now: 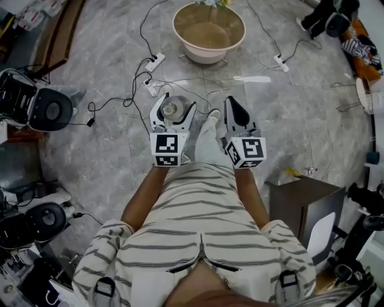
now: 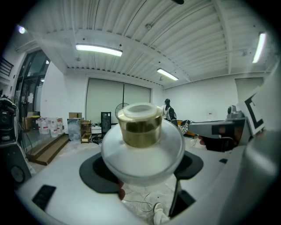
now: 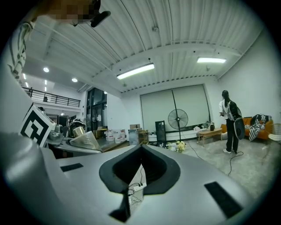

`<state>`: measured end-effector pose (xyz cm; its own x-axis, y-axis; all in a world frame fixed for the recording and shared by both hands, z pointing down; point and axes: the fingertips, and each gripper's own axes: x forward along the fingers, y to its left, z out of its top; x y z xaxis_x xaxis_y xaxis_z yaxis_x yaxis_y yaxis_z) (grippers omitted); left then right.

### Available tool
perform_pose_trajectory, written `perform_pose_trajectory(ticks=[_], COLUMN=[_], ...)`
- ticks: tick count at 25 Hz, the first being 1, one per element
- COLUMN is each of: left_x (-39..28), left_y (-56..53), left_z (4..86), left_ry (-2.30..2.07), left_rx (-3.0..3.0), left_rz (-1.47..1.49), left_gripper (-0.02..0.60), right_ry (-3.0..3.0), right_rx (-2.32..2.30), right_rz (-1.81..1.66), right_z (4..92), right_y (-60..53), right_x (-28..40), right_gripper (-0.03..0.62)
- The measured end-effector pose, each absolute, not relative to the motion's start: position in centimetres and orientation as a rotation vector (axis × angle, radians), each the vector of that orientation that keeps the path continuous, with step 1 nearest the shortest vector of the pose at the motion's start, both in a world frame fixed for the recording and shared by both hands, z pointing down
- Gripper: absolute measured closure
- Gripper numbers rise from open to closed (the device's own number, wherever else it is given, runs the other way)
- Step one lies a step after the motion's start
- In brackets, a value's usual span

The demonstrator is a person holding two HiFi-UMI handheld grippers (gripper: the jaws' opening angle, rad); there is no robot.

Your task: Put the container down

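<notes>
At the far left of the grey marbled floor (image 1: 108, 156), 2 black-and-white devices (image 1: 51, 110) sit against the edge, with a thin black cable (image 1: 111, 103) trailing from them toward the middle. A white power strip (image 1: 157, 60) lies further in, its cords looping across the floor.

Just right of that, the left gripper (image 1: 176, 103) is held out in front of the person's striped shirt (image 1: 198, 234), above the floor. Its 2 jaws are clamped on the container (image 1: 170, 109), which is off the ground. The left gripper view shows the container as a rounded, frosted-clear glass body with a shiny gold collar and a pale translucent lid on top. It stands upright between the black pads (image 2: 94, 173), which press on its wide belly from both sides. Cords on the floor show through the gap below it.

Beyond the grippers, a beige basin (image 1: 187, 18) rests on the floor, well apart from the container. A second white power strip (image 1: 281, 63) lies to its right.

The right gripper (image 1: 231, 103) hangs beside the left one, with the person's pale trouser leg (image 1: 207, 141) between them. Its jaws are pressed together with nothing between them. Its own view looks toward a standing fan (image 3: 177, 119) and a person (image 3: 229, 121) near the far wall.

At the lower right, a grey box (image 1: 303, 201) stands on the floor.
</notes>
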<state>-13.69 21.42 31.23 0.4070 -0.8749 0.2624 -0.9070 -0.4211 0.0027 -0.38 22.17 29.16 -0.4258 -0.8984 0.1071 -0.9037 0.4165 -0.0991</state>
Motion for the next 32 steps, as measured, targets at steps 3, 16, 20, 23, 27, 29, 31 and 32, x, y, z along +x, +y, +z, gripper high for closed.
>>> perform_pose_trajectory(ticks=[3,16,20,23,27,29,31,32], left_x=[-13.3,-9.5,-7.1,-5.6,-3.9,-3.2,-2.6,-2.3], left_y=[18.7,2.5,-2.7,-6.2,-10.0,-11.1,-12.0,-12.4], left_z=[31.5,31.2,30.9,30.7,30.9,31.0,31.0,31.1], left_ry=[-1.612,-1.648,-1.663,-1.675,-1.691,-1.702,-1.705,-1.701], left_rx=[2.505,2.484,2.482,2.464,2.454,2.445,2.436,2.432], left_rz=[0.348,0.378,0.372,0.349,0.352,0.366,0.381,0.387], left_gripper=[0.245,0.245,0.245,0.245,0.245,0.245,0.245,0.245], right_ry=[-2.626,-2.665,-2.686,-2.697,-2.730,-2.748,-2.761,-2.764], right_rx=[1.656,1.621,1.595,1.567,1.545,1.528,1.520,1.520], right_rz=[0.247,0.252,0.233,0.237,0.255,0.284,0.305,0.316], right_z=[29.7,28.7,28.0,28.1,28.5,28.7,29.0,29.2], right_y=[19.2,1.9,-3.6,-7.2,-11.2,-12.4,-13.4,-13.8], right_x=[-0.2,4.2,6.2,7.7,9.1,9.8,10.4,10.6], right_gripper=[0.588,0.588,0.588,0.588,0.588,0.588,0.588,0.588])
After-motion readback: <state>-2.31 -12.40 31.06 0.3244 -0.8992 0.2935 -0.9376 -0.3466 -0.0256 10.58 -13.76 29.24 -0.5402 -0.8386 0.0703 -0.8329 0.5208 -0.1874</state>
